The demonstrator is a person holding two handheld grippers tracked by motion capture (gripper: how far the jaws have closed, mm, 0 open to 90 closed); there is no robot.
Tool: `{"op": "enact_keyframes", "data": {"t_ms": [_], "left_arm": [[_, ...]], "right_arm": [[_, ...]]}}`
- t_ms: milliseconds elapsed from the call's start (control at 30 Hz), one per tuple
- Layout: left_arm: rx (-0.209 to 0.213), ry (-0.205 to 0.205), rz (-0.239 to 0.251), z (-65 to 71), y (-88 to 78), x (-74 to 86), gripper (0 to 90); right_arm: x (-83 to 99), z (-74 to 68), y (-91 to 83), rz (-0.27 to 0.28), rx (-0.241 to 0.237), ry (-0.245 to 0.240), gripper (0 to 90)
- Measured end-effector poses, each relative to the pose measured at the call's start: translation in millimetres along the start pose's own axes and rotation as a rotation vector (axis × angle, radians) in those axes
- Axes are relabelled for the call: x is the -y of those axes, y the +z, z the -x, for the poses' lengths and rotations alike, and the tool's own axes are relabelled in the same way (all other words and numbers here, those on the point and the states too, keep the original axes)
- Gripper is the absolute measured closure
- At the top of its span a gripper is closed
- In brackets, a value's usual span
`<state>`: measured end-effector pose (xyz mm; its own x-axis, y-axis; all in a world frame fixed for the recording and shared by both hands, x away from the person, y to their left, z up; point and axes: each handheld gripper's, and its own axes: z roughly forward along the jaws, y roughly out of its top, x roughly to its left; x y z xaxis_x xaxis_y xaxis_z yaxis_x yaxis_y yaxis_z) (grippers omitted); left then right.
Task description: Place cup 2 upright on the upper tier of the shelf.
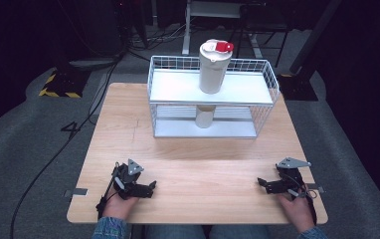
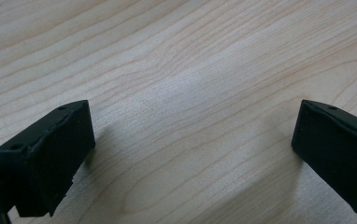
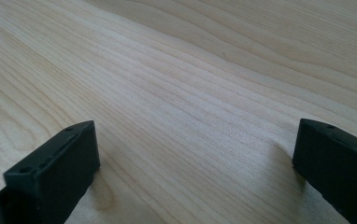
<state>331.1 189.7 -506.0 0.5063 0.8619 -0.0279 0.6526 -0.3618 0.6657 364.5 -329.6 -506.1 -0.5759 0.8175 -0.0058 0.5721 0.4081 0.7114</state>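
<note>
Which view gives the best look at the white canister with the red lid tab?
The high view: the white canister stands upright on the top tier of the wire shelf, whole and unobstructed, its red tab on top. The left and right gripper views look down at the wooden table between open jaws, away from the canister.

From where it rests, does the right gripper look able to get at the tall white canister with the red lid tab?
Probably yes: the right gripper is open, the wooden table between lies bare, and the canister stands atop the wire rack.

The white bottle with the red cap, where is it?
In the high view, the white bottle stands upright on the top shelf of the wire rack, at the table's far middle, far from both tongs.
</note>
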Motion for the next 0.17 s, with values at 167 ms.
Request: {"op": "enact_keyframes", "data": {"t_ms": [167], "left_arm": [[-0.002,-0.001,-0.001,-4.2,0.2,-0.4,0.0]], "right_arm": [[0.0,0.0,0.0,0.000,0.000,0.000,0.6]]}}
